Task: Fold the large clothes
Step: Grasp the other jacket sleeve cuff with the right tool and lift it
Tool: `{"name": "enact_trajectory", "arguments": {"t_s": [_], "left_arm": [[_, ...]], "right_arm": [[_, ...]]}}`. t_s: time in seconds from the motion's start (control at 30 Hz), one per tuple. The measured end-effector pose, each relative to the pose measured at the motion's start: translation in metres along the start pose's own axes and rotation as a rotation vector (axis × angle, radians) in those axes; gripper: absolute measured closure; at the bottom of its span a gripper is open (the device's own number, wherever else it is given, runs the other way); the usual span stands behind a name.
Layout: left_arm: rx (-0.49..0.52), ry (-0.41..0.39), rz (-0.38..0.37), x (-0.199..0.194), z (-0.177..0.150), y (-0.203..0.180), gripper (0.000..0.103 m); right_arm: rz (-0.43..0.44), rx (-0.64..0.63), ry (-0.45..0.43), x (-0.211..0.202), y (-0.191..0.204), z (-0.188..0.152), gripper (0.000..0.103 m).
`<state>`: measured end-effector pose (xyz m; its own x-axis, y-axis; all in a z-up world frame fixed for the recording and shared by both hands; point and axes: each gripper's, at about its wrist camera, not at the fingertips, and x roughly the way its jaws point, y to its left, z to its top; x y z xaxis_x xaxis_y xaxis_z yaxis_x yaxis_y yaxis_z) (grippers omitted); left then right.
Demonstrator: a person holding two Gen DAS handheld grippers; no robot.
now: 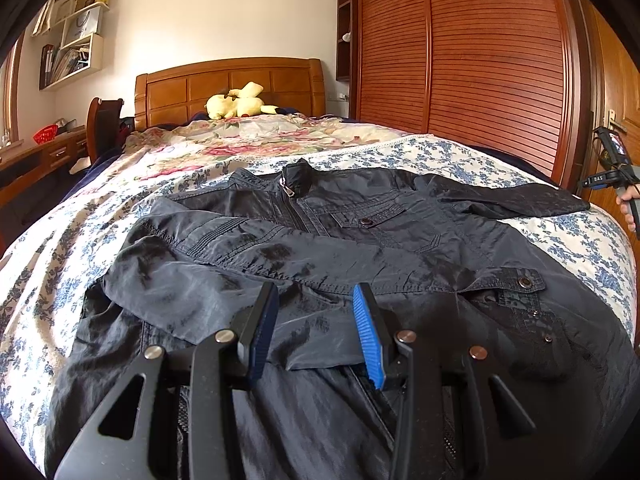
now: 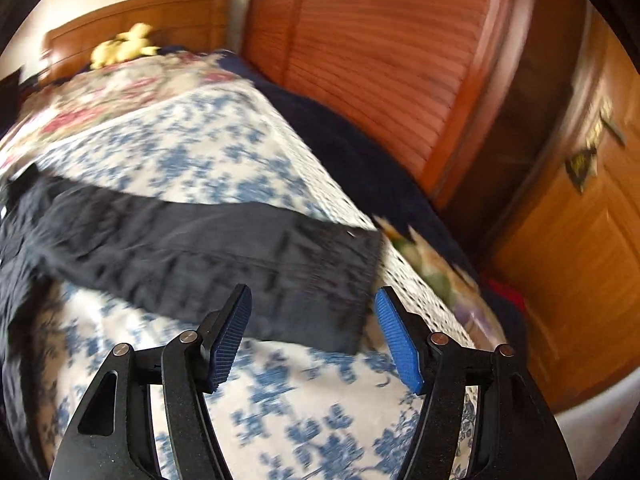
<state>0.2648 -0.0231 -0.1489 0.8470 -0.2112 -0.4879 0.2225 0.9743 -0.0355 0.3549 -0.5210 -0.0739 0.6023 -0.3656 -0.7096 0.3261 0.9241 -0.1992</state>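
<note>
Flowery blue-and-white bedding [image 1: 472, 156] covers the bed, and a dark jacket [image 1: 320, 240] lies flat on it. Left claw [image 1: 316, 300] hangs over the jacket, fingers apart. Right claw [image 2: 314, 300] is spread wide by the sleeve [image 2: 240, 248], holding nothing.

Black jaws (blue ribbed pads [image 1: 370, 334])

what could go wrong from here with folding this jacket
The right gripper is open and its view is motion-blurred as it nears the sleeve cuff; a fast close may miss the edge or also pinch the floral bedspread.

The cuff lies near the bed's edge, so a nudge might push it off.

The jacket looks slick, and the left gripper, open over the already folded sleeve, could shift it.
</note>
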Motion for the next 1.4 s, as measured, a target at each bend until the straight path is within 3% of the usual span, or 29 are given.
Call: {"name": "enact_trajectory", "arguments": {"t_s": [0.23,0.37,0.43,0.57,0.63,0.73,1.0,1.17,1.4], "left_arm": [[0.016,0.009,0.006,0.003,0.001,-0.004,0.066],[0.02,0.011,0.007,0.004,0.001,-0.006,0.066],[0.019,0.012,0.006,0.004,0.0,-0.005,0.066],[0.021,0.014,0.007,0.004,0.0,-0.006,0.066],[0.023,0.014,0.009,0.004,0.0,-0.006,0.066],[0.033,0.017,0.01,0.005,0.0,-0.008,0.066],[0.019,0.036,-0.025,-0.009,0.003,0.0,0.066],[-0.005,0.024,-0.071,-0.043,0.006,0.009,0.066],[-0.018,-0.038,-0.035,-0.098,0.006,0.031,0.066]], "right_arm": [[-0.027,0.072,0.097,0.031,-0.023,-0.009,0.037],[-0.019,0.056,0.093,0.035,-0.02,-0.01,0.038],[-0.003,0.014,0.109,0.038,-0.009,-0.011,0.058],[0.007,-0.052,0.133,0.044,0.015,-0.012,0.058],[0.007,-0.085,0.151,0.048,0.026,-0.013,0.076],[0.015,-0.105,0.149,0.043,0.035,-0.012,0.09],[0.102,-0.203,-0.025,-0.042,0.085,0.016,0.094],[0.218,-0.298,-0.13,-0.111,0.142,0.026,0.095],[0.372,-0.458,-0.254,-0.189,0.24,0.018,0.096]]}}
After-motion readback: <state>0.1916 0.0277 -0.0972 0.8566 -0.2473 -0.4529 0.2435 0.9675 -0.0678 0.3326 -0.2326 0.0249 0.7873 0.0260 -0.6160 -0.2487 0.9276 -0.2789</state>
